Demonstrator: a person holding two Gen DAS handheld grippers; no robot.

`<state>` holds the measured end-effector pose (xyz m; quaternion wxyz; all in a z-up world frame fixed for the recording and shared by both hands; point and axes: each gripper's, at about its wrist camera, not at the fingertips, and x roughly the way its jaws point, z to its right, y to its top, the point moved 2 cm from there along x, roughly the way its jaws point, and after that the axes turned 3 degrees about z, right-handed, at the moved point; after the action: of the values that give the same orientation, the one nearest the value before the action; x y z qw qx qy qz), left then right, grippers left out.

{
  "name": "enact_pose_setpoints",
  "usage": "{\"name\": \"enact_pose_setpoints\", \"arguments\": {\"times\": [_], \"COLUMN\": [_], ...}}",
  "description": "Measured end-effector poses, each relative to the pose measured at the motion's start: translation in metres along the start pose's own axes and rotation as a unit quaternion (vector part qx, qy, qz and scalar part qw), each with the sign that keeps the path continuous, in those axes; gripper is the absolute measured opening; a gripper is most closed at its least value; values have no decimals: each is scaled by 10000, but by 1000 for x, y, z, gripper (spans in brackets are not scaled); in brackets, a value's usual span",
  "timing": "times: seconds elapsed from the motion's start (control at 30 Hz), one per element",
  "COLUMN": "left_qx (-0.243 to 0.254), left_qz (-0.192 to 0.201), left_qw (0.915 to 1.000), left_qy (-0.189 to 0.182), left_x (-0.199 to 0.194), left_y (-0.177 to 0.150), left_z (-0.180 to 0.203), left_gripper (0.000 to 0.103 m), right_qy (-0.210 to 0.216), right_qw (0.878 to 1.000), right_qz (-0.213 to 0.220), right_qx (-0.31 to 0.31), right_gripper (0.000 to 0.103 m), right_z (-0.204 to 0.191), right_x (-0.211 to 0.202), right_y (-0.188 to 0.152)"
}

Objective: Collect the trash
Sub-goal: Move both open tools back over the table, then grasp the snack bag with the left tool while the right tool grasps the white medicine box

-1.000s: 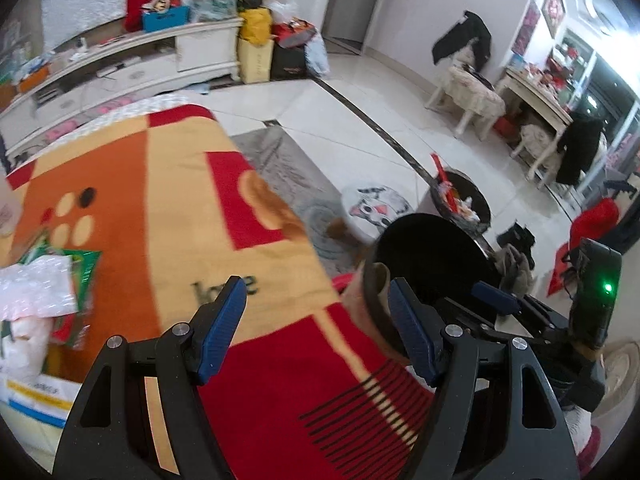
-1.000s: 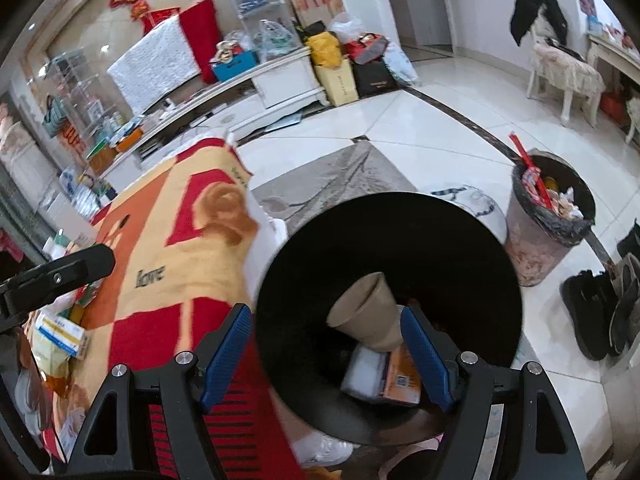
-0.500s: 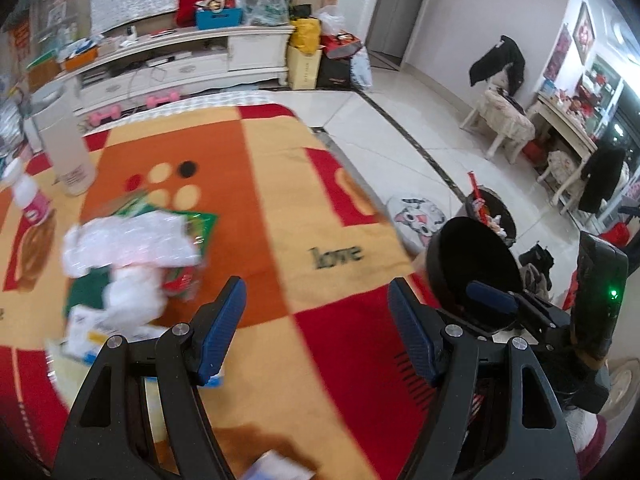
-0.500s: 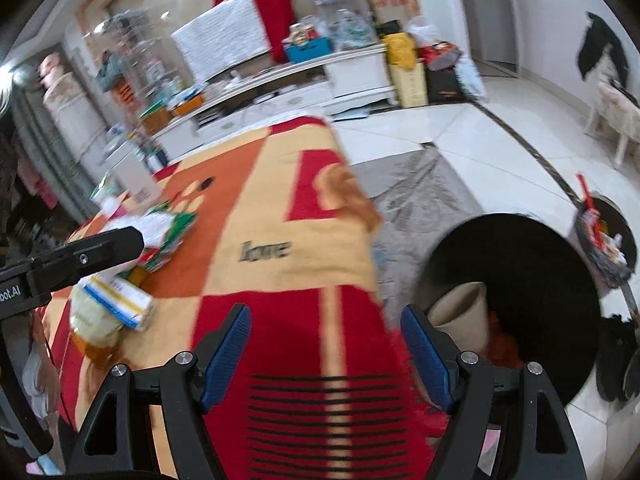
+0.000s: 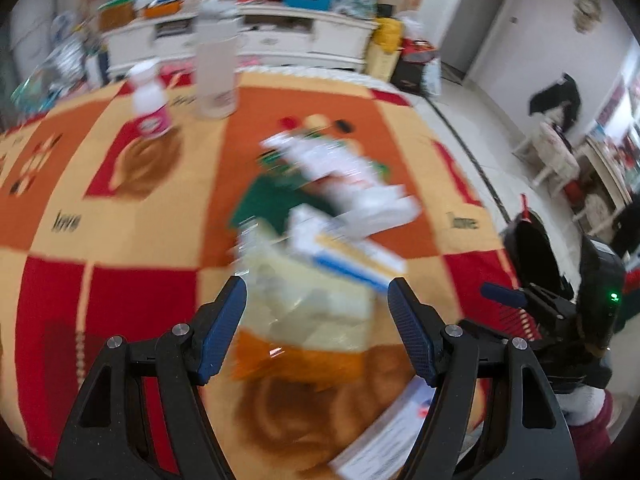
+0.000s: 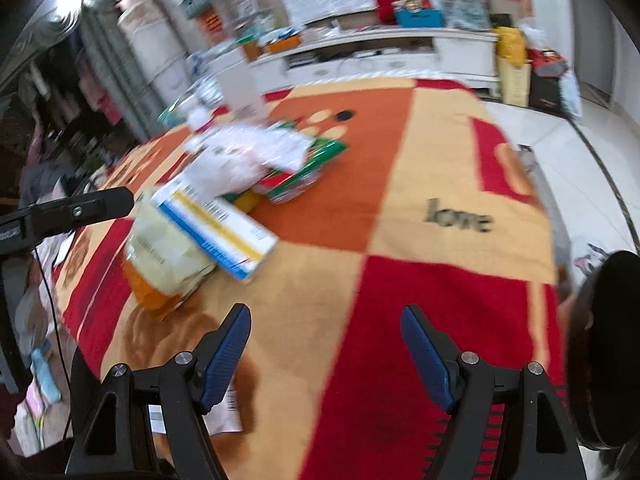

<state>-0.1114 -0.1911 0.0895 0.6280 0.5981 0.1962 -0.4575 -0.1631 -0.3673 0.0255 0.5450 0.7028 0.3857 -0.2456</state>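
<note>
A blurred pile of trash lies on the orange, yellow and red tablecloth (image 5: 132, 240). It holds a white box with blue and yellow stripes (image 5: 348, 252) (image 6: 216, 220), a pale yellow and orange packet (image 5: 312, 316) (image 6: 168, 256), crumpled white plastic (image 5: 352, 176) (image 6: 240, 156) and a green packet (image 5: 272, 196) (image 6: 304, 172). My left gripper (image 5: 316, 312) is open, hovering over the yellow packet, which shows between its fingers without the pads pressing it. My right gripper (image 6: 326, 328) is open over bare cloth, right of the pile. The black bin (image 5: 532, 252) (image 6: 600, 340) stands off the table's right edge.
A bottle with a pink label (image 5: 150, 100) and a tall white container (image 5: 216, 76) stand at the table's far side. White paper (image 5: 392, 432) (image 6: 224, 412) lies near the front edge. A white cabinet (image 5: 304, 36), bags and chairs stand on the tiled floor beyond.
Both grippers have swung left from the black bin, out over the table to the trash pile. Their jaws have kept the same width, with nothing in them.
</note>
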Motion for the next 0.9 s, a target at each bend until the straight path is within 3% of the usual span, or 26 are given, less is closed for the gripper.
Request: {"name": "enact_pose_setpoints", "arguments": {"times": [0.1, 0.27, 0.47, 0.5, 0.57, 0.7, 0.9], "left_qx": [-270, -585, -722, -630, -400, -287, -576], "left_qz": [-72, -106, -419, -418, -483, -522, -236], "left_qw": [9996, 9978, 9920, 9927, 9944, 9957, 9977], "left_qy": [1, -294, -950, -943, -849, -703, -260], "left_x": [2, 15, 43, 43, 44, 30, -11], "left_y": [-7, -8, -11, -13, -17, -25, -25], "left_z": [-20, -40, -30, -26, -19, -31, -83], "left_gripper": [73, 73, 71, 69, 41, 36, 35], "right_qy": [157, 146, 117, 110, 85, 97, 396], "right_qw": [9997, 9993, 9992, 9991, 9990, 9987, 9949], "right_qz": [-142, -248, -266, -278, -299, -335, -711], "right_qx": [-133, -255, -273, -286, -311, -361, -602], "right_gripper": [75, 75, 76, 76, 76, 76, 76], "right_z": [-14, -25, -31, -31, -31, -34, -42], "right_x": [6, 12, 8, 7, 6, 3, 0], "right_y": [-5, -5, -5, -6, -6, -7, -23]}}
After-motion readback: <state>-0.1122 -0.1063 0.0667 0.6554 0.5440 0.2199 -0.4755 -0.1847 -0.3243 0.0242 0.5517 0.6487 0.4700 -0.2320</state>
